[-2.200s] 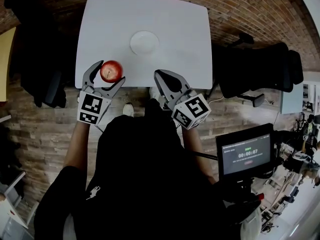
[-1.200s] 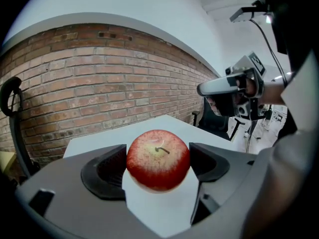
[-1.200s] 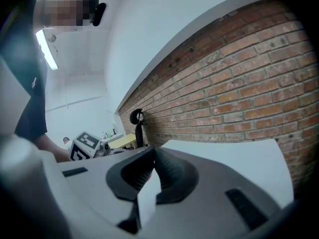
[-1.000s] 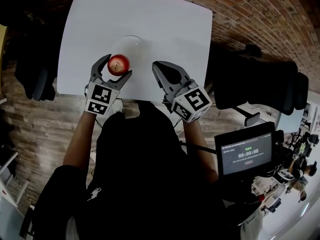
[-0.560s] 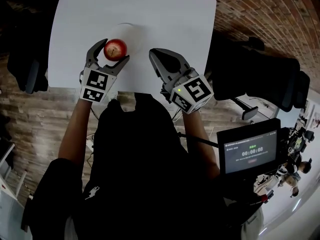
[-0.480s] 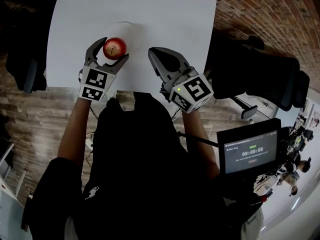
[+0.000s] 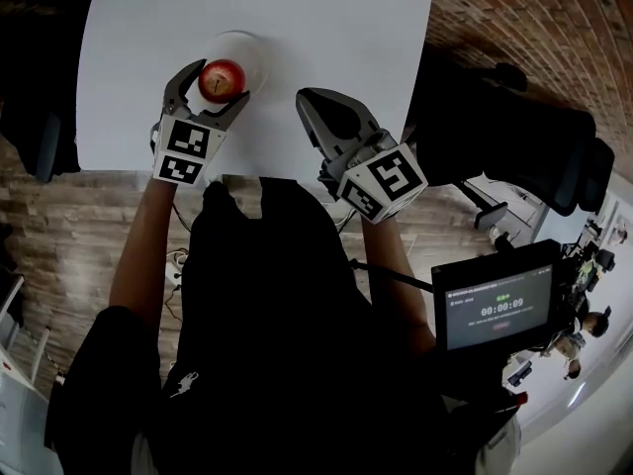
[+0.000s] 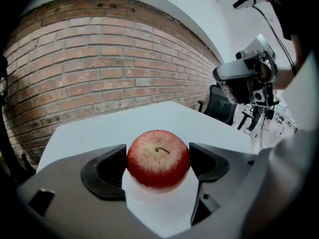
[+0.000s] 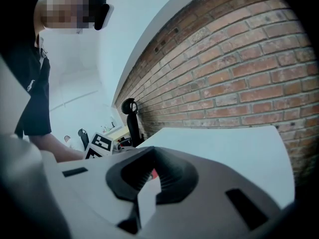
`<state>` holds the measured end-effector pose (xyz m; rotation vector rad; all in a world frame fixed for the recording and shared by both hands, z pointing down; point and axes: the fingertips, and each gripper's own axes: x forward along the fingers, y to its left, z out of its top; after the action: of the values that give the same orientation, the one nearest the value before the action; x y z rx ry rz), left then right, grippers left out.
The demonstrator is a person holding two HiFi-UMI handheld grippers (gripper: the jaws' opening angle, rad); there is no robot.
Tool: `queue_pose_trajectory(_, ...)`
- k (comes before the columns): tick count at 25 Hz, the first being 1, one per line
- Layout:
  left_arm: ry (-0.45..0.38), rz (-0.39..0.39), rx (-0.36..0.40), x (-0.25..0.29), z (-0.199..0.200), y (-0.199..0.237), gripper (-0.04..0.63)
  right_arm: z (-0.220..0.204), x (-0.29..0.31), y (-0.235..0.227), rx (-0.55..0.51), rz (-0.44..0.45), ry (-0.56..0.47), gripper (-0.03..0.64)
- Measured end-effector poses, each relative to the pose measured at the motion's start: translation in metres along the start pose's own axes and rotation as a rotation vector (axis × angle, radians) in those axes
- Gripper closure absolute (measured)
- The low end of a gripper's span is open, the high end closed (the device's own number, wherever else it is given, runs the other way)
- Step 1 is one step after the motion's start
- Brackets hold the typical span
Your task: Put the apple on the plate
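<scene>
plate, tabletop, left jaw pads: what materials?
Plate: plain white, smooth; ceramic or plastic, look leaves it open.
Tabletop: flat white, matte, no grain; probably laminate.
Left gripper pads: black, matte, faintly ribbed; likely rubber or moulded plastic.

The apple (image 7: 222,79) is red, paling to speckled yellow around its brown stem, over a white plate (image 7: 249,47) and white table (image 7: 326,28). The left gripper (image 7: 212,83) and right gripper (image 7: 305,99) are grey with black pads, and their cubes bear black-and-white square markers.
</scene>
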<state>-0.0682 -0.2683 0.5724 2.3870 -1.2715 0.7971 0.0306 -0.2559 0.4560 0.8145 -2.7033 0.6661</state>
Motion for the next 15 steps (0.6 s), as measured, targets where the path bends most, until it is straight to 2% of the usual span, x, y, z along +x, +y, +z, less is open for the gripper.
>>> queue_pose_trajectory(15,0.083,0.039,0.025,0.028,-0.026,0.014,0.198,-0.011,-0.008,-0.011,0.014,-0.026,0.015,0.614)
